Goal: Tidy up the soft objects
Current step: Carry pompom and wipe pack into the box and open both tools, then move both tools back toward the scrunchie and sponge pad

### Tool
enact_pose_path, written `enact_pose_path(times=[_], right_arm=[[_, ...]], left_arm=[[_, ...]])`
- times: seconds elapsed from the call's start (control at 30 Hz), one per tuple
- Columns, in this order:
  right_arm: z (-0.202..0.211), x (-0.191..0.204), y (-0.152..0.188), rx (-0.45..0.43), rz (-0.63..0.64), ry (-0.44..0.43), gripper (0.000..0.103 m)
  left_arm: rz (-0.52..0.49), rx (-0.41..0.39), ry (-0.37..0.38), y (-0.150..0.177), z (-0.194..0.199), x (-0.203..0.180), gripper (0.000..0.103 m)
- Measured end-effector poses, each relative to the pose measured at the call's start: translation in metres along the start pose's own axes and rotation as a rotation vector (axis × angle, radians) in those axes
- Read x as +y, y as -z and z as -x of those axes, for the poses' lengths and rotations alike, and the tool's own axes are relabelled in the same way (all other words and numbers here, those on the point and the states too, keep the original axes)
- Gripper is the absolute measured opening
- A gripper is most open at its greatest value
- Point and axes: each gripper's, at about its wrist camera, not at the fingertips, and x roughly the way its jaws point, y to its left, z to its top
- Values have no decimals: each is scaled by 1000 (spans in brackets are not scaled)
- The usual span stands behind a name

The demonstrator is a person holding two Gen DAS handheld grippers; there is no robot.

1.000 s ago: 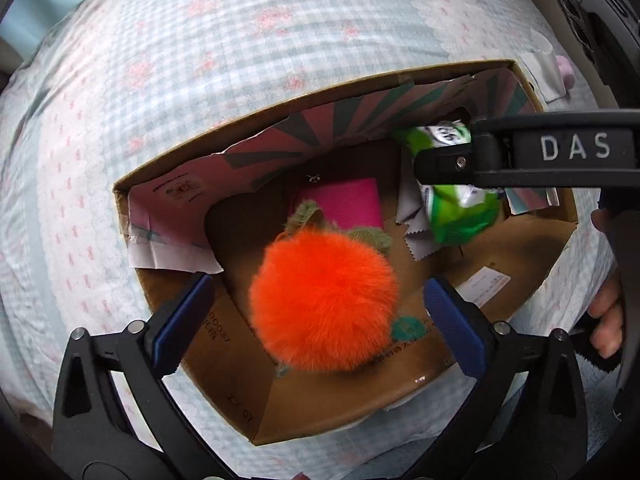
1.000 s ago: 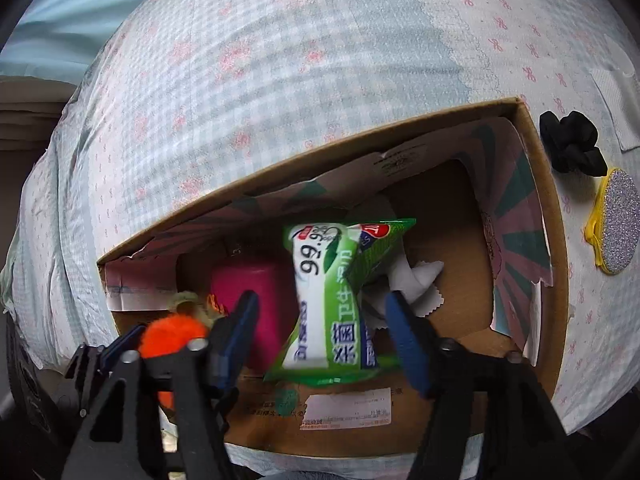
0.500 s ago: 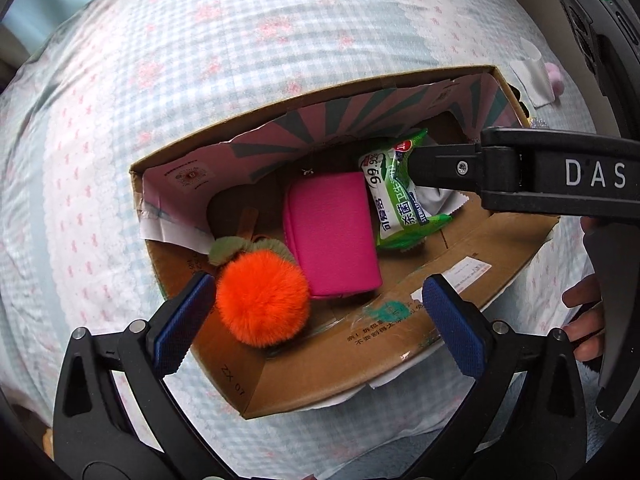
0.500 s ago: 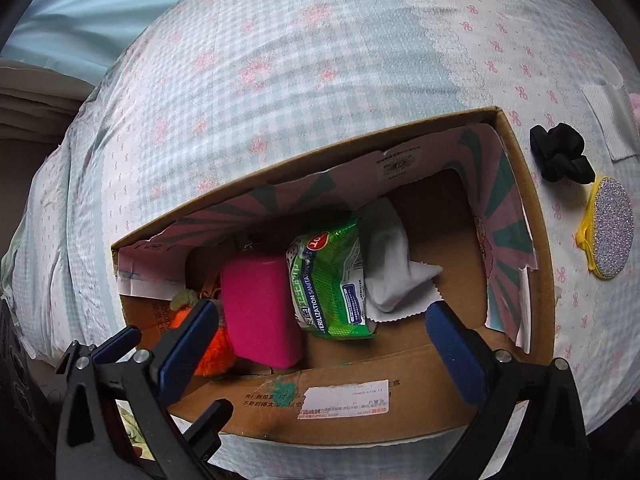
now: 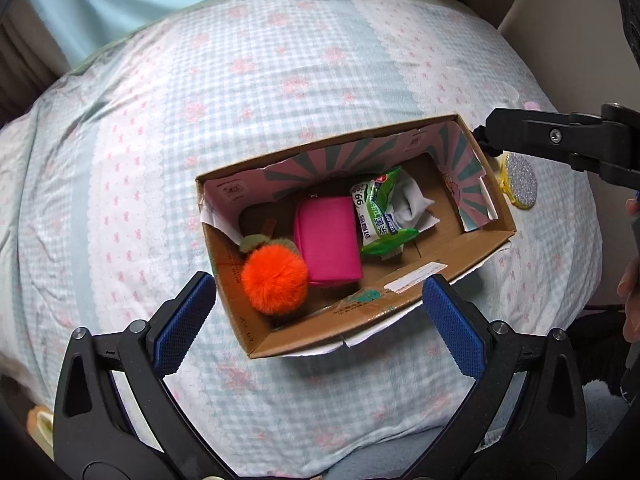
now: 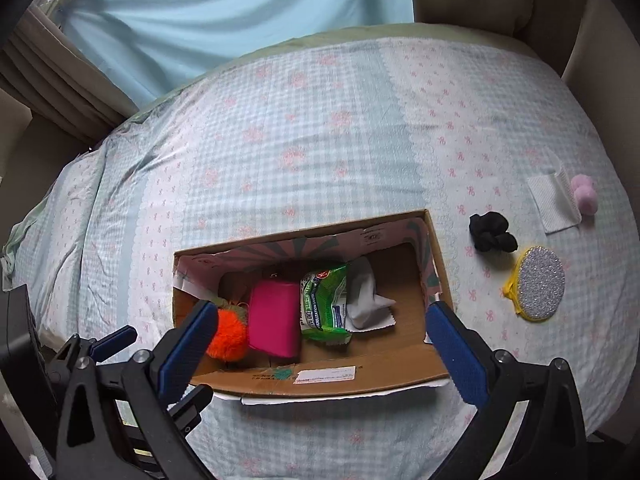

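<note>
Blue-padded fingers of both grippers gape wide, holding nothing.

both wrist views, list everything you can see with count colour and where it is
cardboard box: 1, brown with pink-and-teal lining, open on the bed
orange pom-pom: 1, orange with green leaves, left end of the box
pink pouch: 1, magenta, in the box beside the pom-pom
wet wipes pack: 1, green and white, in the box right of the pouch
white cloth: 1, white, in the box right of the wipes
black scrunchie: 1, black, on the bed right of the box
glitter pad: 1, silver with yellow edge, beside the scrunchie
white packet: 1, white, far right of the bed
pink puffs: 2, pale pink, behind the packet
bedsheet: 1, blue-white check with pink bows
curtain: 1, light blue, behind the bed
left gripper: 1, black, blue pads, open, empty
right gripper: 1, black, blue pads, open, empty
</note>
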Motion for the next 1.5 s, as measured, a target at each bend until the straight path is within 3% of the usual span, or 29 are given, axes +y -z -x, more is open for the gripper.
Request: enact_pose_path(times=[0.37,0.57,0.77,0.97,1.17,1.5], right_arm=[[144,-1,29,-222,93,66,103],[184,-28,41,-279,75,62,103],[209,-73,46,-334,62,87,103],[223,-146,41,-375,5,129,103],[222,-226,22,-379,-36,117,103],[167,-330,-15,-347,-60,63,103]], left_arm=[[90,-214,-36,28,118,-20,103],[111,-316,-47,32,170,-42,103],[91,-365,-47,22,191,-87,103],[76,-382,-33,0,188,-145,103],[111,-381,-5,-29,165,-205,103],[184,-337,6,-82,88,-288,103]])
